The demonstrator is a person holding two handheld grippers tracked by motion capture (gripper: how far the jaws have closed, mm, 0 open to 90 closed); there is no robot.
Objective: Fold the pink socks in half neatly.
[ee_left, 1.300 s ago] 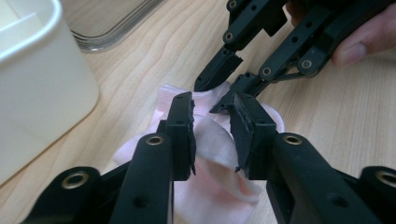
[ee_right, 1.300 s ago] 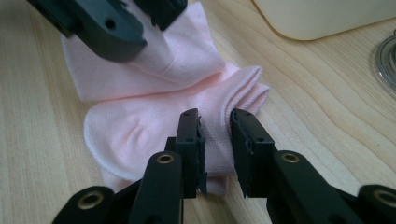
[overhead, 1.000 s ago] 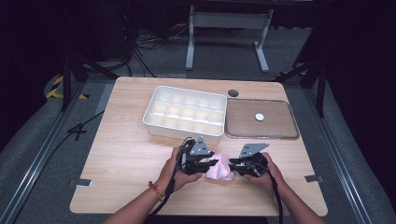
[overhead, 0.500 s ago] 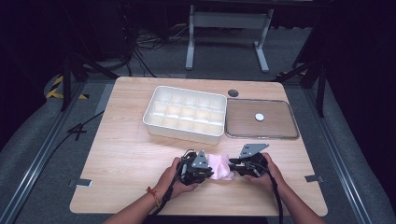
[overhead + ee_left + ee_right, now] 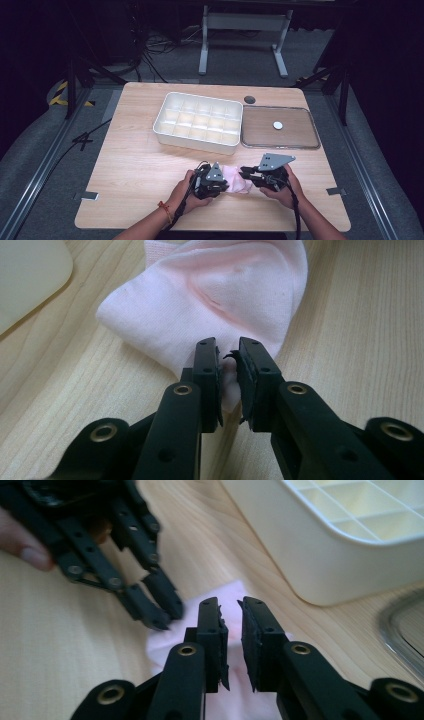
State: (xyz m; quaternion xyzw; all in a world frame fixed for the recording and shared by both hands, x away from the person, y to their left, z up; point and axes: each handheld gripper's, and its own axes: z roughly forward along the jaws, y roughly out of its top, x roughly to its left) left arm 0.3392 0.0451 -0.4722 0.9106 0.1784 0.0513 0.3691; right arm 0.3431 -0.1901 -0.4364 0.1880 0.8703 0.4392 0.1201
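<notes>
Beneath both pairs of tongs lies the wooden surface [image 5: 130, 170], a pale plank-patterned top whose near edge the person's forearms cross. Beyond the tongs, toward the far side, stands a white divided tray [image 5: 199, 123] with rows of small compartments; in the right gripper view its rounded wall rises just past the right tongs, up and to their right. To the right of that tray, and farther off than the right tongs, rests a flat clear lid [image 5: 280, 128] with a small white disc [image 5: 278, 125] on its middle. A little dark round hole [image 5: 249, 99] sits in the surface behind the lid's corner.

Between the two pairs of tongs lies the pink sock [image 5: 237, 178], crumpled and flat on the surface, reaching from one pair to the other. The left tongs [image 5: 228, 375], held in the person's left hand [image 5: 186, 192], stand nearly closed on a fold at the sock's near edge, with pink cloth pinched between the pads; the rest of the sock spreads out ahead of them. The right tongs [image 5: 231, 630], in the right hand [image 5: 284, 186], have just been closing and hold a narrow gap with the pink cloth in and under it; whether the pads press on it I cannot tell. The left tongs' tips show just up and to the left of the right tongs, touching the same sock.
</notes>
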